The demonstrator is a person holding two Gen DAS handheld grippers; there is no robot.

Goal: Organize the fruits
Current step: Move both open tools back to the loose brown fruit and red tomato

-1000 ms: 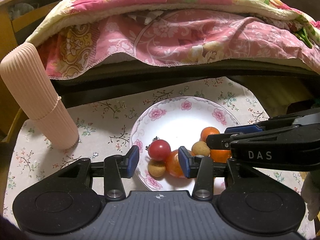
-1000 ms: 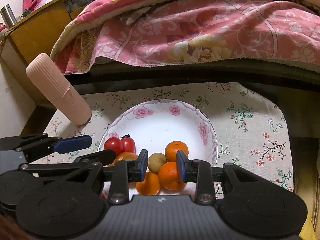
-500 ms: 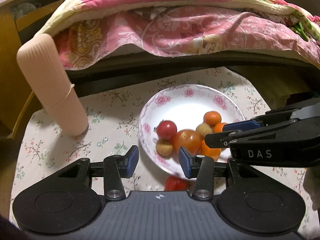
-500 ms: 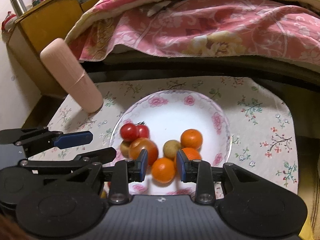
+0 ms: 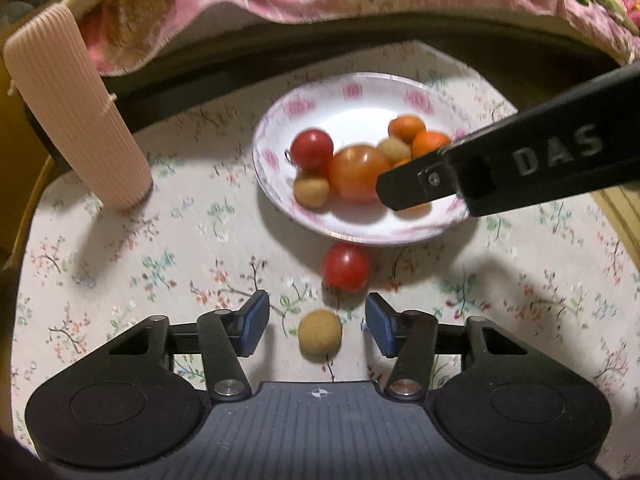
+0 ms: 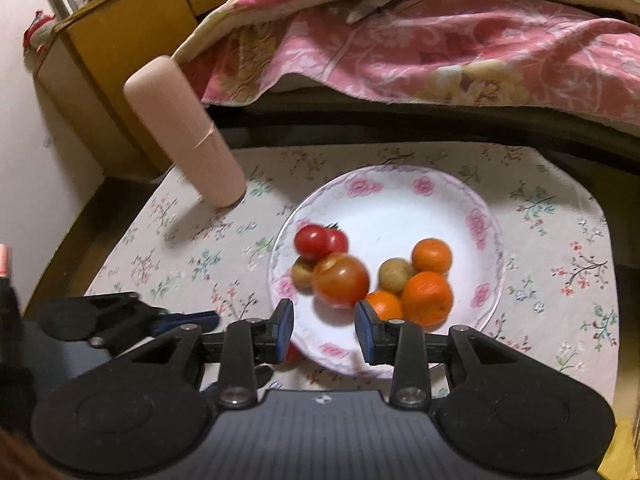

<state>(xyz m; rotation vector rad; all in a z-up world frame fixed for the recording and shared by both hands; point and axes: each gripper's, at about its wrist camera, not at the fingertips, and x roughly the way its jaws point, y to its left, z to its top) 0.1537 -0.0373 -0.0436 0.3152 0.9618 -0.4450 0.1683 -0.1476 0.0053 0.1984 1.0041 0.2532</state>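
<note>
The plate (image 5: 320, 216) is white with pink roses round its rim. On it lie red tomatoes (image 5: 311, 148), a larger orange-red tomato (image 5: 356, 172), orange mandarins (image 6: 427, 298) and tan-yellow longans (image 5: 311, 194). The cloth (image 5: 160, 240) beneath the plate is cream, sprigged with small flowers. The ribbed tumbler (image 5: 76, 108) left of the plate is pale pink.

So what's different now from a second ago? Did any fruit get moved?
Both hand-held grippers pulled back from the plate, so the left hand-held gripper, open and empty, now frames a red tomato and a small tan fruit lying on the floral cloth beside the plate. The right hand-held gripper is open and empty too. The fruit on the plate and the pink ribbed cylinder stayed put.
</note>
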